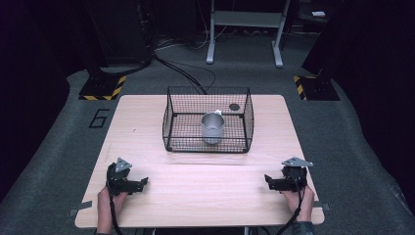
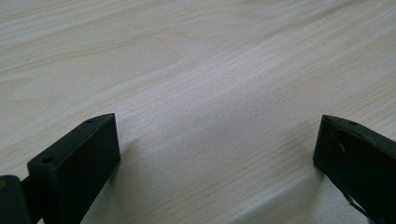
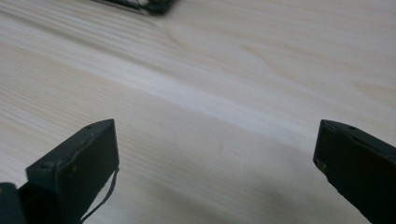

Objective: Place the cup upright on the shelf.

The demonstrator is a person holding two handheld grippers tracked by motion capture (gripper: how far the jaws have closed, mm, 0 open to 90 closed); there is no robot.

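**Two open grippers resting near a wire basket with a metal cup**

On a pale wooden table (image 1: 195, 196), seen from the high view, a person's hands come in from the near edge, each holding a black gripper. The left gripper (image 1: 143, 183) sits at the near left part of the table, its tips pointing toward the table's middle. The right gripper (image 1: 267, 180) sits at the near right, tips pointing back toward the left one. The two are well apart, with bare wood between them. Farther away from both, beyond the gap between them, stands a black wire basket (image 1: 171, 120). A metal cup (image 1: 212, 128) stands upright inside it.

From the left gripper view, the left gripper (image 2: 217, 140) has its two black jaws spread wide apart, with only wood grain between them.

From the right gripper view, the right gripper (image 3: 217, 140) likewise has its jaws spread wide, holding nothing. A dark object is cut off by the top edge of this view; I cannot tell what it is.
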